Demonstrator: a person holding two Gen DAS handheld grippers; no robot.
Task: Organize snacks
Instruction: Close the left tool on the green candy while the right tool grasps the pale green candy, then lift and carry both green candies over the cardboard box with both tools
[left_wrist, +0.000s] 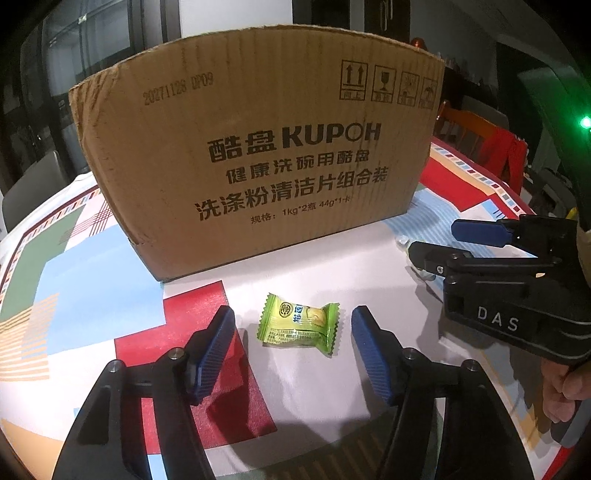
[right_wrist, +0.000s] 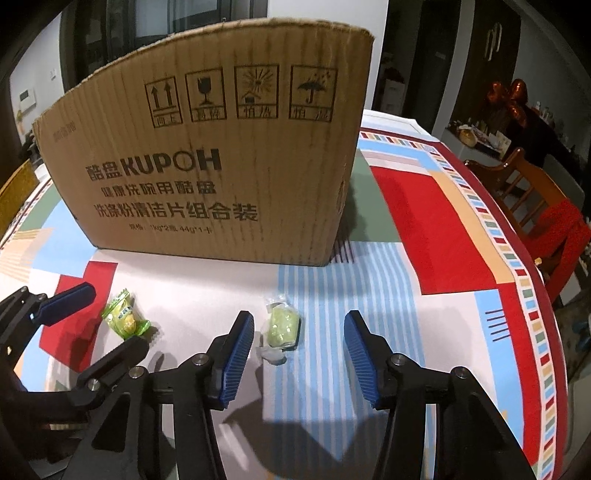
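A green wrapped snack lies on the patterned tablecloth between the open fingers of my left gripper, not touched. It also shows in the right wrist view. A clear-wrapped pale green snack lies between the open fingers of my right gripper, nearer the left finger. The right gripper shows at the right of the left wrist view, open. The left gripper shows at the left of the right wrist view. A tall brown cardboard box stands just behind both snacks; it also shows in the right wrist view. Its inside is hidden.
The table carries a cloth of red, blue, green and white blocks. Its right edge curves away, with a wooden chair with red cloth beyond it. Dark windows and cabinets stand behind the box.
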